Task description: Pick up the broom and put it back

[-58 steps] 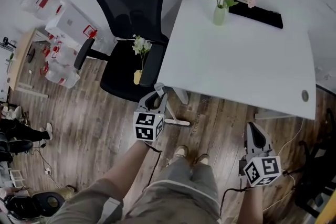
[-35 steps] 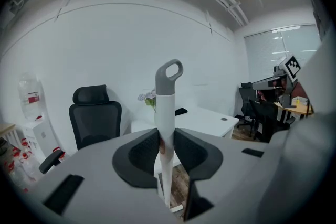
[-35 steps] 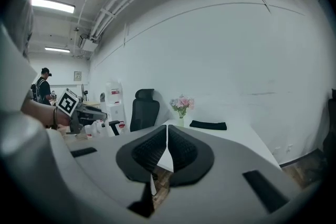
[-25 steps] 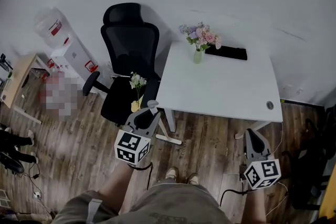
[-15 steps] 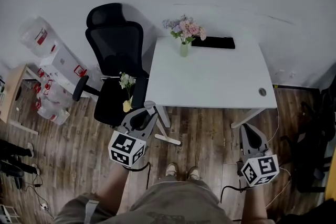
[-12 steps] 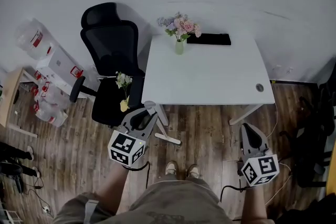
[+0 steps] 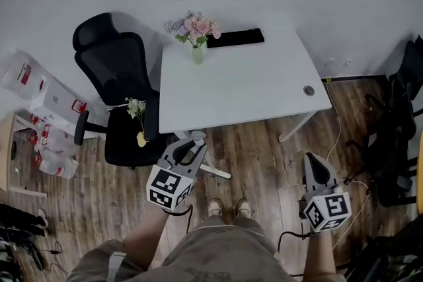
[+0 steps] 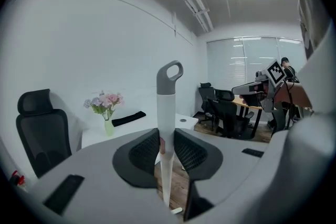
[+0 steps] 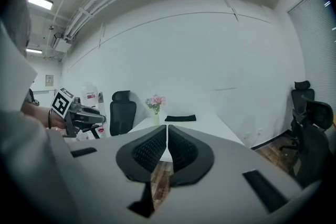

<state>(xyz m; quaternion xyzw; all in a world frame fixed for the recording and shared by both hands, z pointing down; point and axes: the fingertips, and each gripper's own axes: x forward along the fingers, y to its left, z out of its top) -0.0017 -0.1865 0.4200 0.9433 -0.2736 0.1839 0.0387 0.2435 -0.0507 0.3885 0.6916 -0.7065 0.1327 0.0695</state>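
The broom (image 8: pixel 166 107) is a white shaft with a grey loop at its top, standing upright between the jaws of my left gripper (image 8: pixel 167 136). The pads press on the shaft from both sides. In the head view the left gripper (image 7: pixel 188 144) is low and left of centre, and the broom's shaft (image 7: pixel 213 169) runs down to the wooden floor by the table leg. My right gripper (image 7: pixel 315 166) hangs at the lower right over the floor. In its own view the right gripper (image 9: pixel 167 134) has its jaws together with nothing between them.
A white table (image 7: pixel 251 92) stands ahead, with a vase of pink flowers (image 7: pixel 195 36) and a flat black object (image 7: pixel 234 38) on it. A black office chair (image 7: pixel 112 86) to its left carries a small yellow vase (image 7: pixel 140 137). Boxes (image 7: pixel 46 105) are at far left, dark chairs (image 7: pixel 396 135) at right.
The table and chair have slid left in the head view as I turned. Both grippers have shifted slightly. The left gripper still holds the broom.
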